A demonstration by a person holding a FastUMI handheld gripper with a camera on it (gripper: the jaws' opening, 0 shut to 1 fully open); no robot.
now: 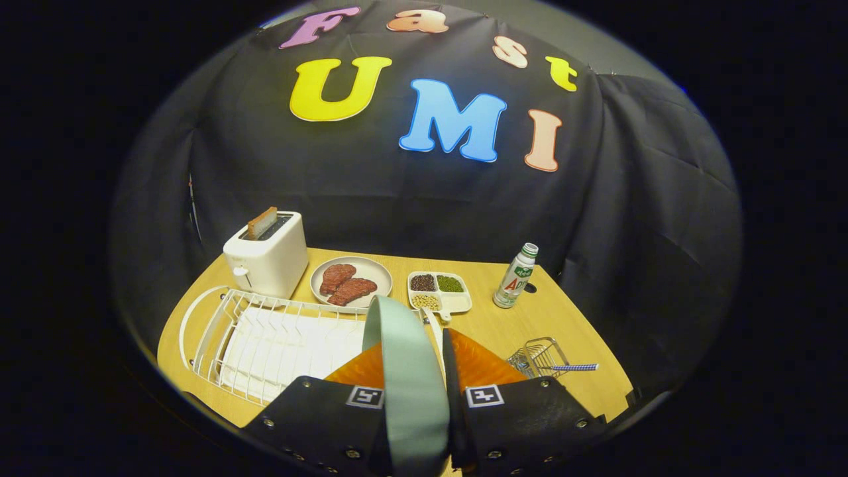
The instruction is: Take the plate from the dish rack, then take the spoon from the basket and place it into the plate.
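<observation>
A pale green plate (405, 371) stands on edge between my two fingers, lifted above the table, and my gripper (412, 358) is shut on it. The white wire dish rack (265, 341) lies just ahead and to the left of the fingers, with its slots bare. To the right of the fingers stands a small wire basket (538, 356). A spoon with a blue checked handle (574, 367) lies in the basket and its handle sticks out to the right.
Beyond the rack stand a white toaster (268, 262) with a slice of toast, a plate of meat slices (351, 281), a three-part dish of grains (438, 291) and a small bottle (515, 277). Bare wooden table (497, 328) lies between the basket and the grain dish.
</observation>
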